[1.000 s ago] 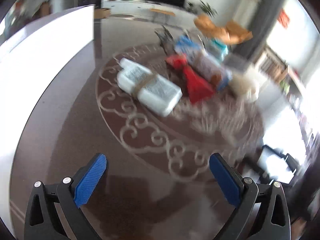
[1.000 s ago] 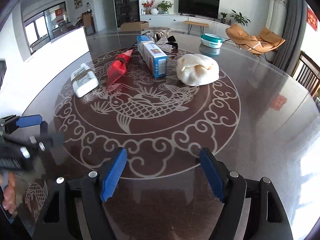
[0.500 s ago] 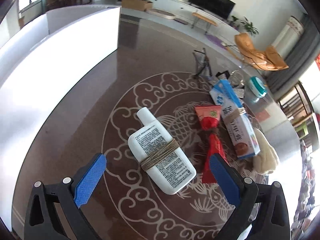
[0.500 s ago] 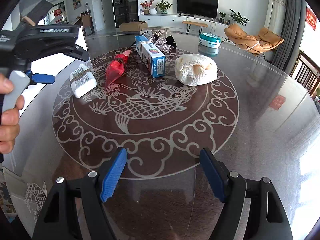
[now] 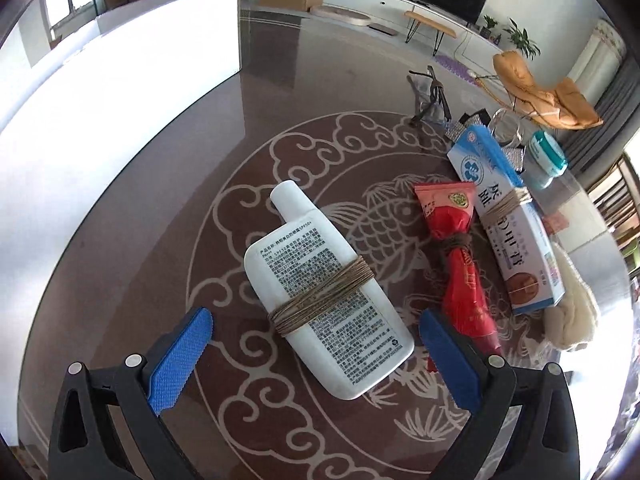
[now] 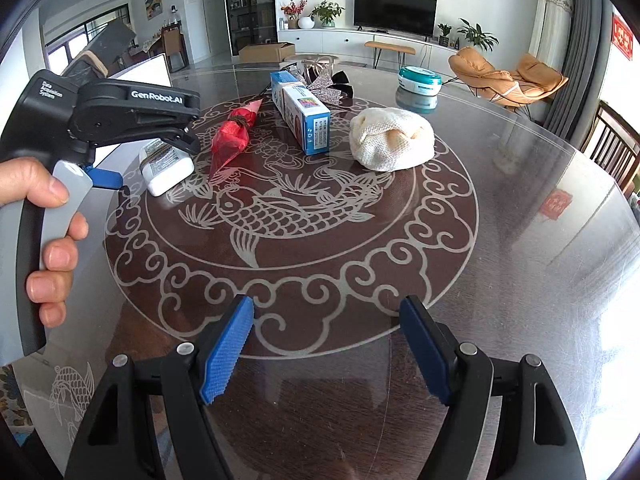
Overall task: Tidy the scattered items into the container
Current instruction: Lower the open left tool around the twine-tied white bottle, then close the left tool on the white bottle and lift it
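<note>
White plastic forms the bottle [image 5: 324, 300], which lies flat on the glass-topped table [image 5: 160, 240], printed face up, with a band of brown twine wound across its middle. Its long axis runs diagonally in the left wrist view: the capped neck points up and to the left, away from the camera, and the broad base points down and to the right. In the right wrist view the same bottle [image 6: 166, 164] lies at the left edge of the etched fish pattern.

Left gripper [image 5: 316, 356]: jaws spread wide, nothing between the pads. The bottle's base end lies between the two blue pads in the picture, nearer the right pad, touching neither. In the right wrist view this gripper's black body hangs over the bottle, and a hand [image 6: 44, 232] grips its handle.

Right gripper [image 6: 326, 348]: jaws spread, with only bare tabletop between the pads. It is well apart from all items.

Other items lie to the right of the bottle in the left wrist view:
- red wrapped packet [image 5: 460, 264], tied with cord, just beside the bottle
- blue and white box [image 5: 508, 224], bound with twine
- cream cloth bundle [image 5: 572, 312]
- teal-lidded tub [image 5: 546, 156], farther back
</note>
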`<state>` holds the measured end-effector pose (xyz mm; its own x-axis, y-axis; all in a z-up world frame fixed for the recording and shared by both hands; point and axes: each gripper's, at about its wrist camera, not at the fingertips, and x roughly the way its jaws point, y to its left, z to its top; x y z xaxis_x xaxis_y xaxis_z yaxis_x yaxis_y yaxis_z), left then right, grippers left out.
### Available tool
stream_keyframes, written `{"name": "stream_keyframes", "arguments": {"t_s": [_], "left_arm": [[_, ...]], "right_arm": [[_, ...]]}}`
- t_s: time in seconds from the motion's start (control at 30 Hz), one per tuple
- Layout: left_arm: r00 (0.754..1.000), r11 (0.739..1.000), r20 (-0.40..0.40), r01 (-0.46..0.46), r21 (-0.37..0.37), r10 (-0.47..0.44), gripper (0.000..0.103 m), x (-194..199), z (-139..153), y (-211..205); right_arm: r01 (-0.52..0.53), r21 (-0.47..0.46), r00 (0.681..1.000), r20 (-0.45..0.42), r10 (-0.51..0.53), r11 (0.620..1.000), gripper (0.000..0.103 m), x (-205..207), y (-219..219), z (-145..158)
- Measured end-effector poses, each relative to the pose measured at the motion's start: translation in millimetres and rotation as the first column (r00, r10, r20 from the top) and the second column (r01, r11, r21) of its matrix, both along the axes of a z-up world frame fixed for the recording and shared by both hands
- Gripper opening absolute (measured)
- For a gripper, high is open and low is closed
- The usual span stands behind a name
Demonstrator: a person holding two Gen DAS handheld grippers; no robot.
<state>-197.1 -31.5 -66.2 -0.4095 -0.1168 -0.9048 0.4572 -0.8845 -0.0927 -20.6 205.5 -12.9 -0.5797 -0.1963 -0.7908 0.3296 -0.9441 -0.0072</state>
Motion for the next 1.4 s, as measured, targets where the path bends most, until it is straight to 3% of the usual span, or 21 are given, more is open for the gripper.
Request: {"name": "stream_keyframes", "arguments": {"t_s": [0.13, 0.63, 0.93, 1.07, 1.23, 1.4], "left_arm": [[0.999, 0.996, 0.033, 0.026, -0.091, -0.023, 0.103, -1.0, -4.6, 7.0], [0.998, 0.992, -0.015, 0.056, -0.109, -0.058, 0.103, 27.7, -7.4, -37.4], [0.989, 0.983, -0.027, 0.14, -0.117, -0.144, 0.103, 41.1, -5.5, -54.0], [0.977, 0.972, -0.034, 0.203, -0.121, -0.209, 0.103, 41.1, -5.7, -53.3], [0.941, 0.936, -0.037, 0.329, -0.124, -0.336, 0.103, 34.3, -5.0, -48.8], [0.924, 0.919, -0.039, 0.374, -0.125, -0.381, 0.103, 22.9, -4.0, -44.5]], "right_arm": [[0.0, -0.001, 1.0, 0.0, 0.0, 1.0, 0.076, 0.0, 0.0, -0.1], [0.004, 0.003, 1.0, 0.0, -0.004, 1.0, 0.076, 0.8, 0.7, 0.3], [0.013, 0.003, 1.0, -0.001, -0.013, 1.0, 0.076, 0.1, 1.5, 0.0], [0.016, 0.003, 1.0, 0.0, -0.016, 1.0, 0.076, 0.4, 2.5, 0.3], [0.016, 0.003, 1.0, 0.0, -0.016, 1.0, 0.076, 0.4, 2.4, 0.3], [0.016, 0.003, 1.0, 0.0, -0.016, 1.0, 0.076, 0.4, 2.4, 0.2]]}}
